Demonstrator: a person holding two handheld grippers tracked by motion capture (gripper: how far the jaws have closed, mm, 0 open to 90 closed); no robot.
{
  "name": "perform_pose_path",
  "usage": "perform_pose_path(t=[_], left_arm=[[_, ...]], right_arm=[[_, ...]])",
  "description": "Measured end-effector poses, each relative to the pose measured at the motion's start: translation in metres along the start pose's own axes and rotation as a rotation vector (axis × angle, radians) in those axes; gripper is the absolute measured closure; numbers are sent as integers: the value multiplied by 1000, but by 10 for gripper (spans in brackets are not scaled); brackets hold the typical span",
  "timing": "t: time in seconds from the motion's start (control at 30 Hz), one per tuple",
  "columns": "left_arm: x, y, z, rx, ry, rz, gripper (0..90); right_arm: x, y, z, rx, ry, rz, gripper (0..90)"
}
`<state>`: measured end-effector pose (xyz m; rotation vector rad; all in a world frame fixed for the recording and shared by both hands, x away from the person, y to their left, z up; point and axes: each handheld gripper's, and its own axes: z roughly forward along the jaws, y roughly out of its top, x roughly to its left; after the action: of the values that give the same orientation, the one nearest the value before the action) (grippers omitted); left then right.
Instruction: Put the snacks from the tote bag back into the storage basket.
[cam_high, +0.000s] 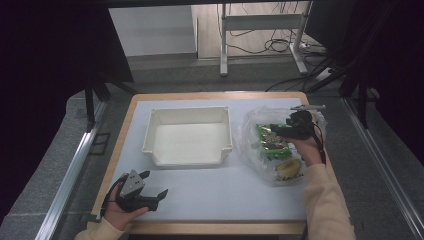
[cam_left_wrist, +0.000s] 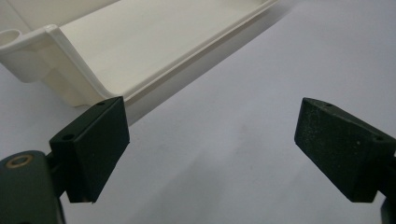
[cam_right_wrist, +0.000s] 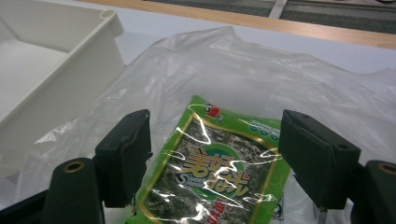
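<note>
On the right side of the white table top (cam_high: 210, 192), my right gripper (cam_right_wrist: 215, 158) hovers with jaws spread wide astride a green foil snack packet (cam_right_wrist: 210, 179), which lies in a crumpled clear plastic bag (cam_right_wrist: 224, 70) beside the empty white plastic rectangular tray (cam_high: 187, 136). My left gripper (cam_left_wrist: 212, 147) rests near the front edge, jaws apart, holding nothing. My worry: closing here could pinch the loose film together with the packet, dragging the whole bag, or the glossy foil could slip free.
</note>
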<state>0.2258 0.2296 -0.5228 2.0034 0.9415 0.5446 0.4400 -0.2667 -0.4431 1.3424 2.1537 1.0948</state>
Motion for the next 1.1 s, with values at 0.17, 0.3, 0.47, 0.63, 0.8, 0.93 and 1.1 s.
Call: perform_pose_path(t=[0.17,0.3,0.47,0.63,0.8,0.93,1.1], left_arm=[[0,0,0,-1,2,1,103],[1,0,-1,-2,2,1,103],[1,0,-1,-5,3,2,103],[0,0,-1,-6,2,2,103],[1,0,-1,-10,2,3,103],[1,0,-2,-10,1,3,103],[1,0,-2,-15,2,2,103]], right_arm=[[-6,-2,2,22,-1,12,264],[-12,-4,6,50,-5,23,265],[-18,-7,12,72,-11,44,269],[-24,-9,15,105,-12,66,282],[-30,-12,19,123,-23,86,293],[-34,-15,24,148,-15,99,315],[-38,-20,27,185,-5,121,336]])
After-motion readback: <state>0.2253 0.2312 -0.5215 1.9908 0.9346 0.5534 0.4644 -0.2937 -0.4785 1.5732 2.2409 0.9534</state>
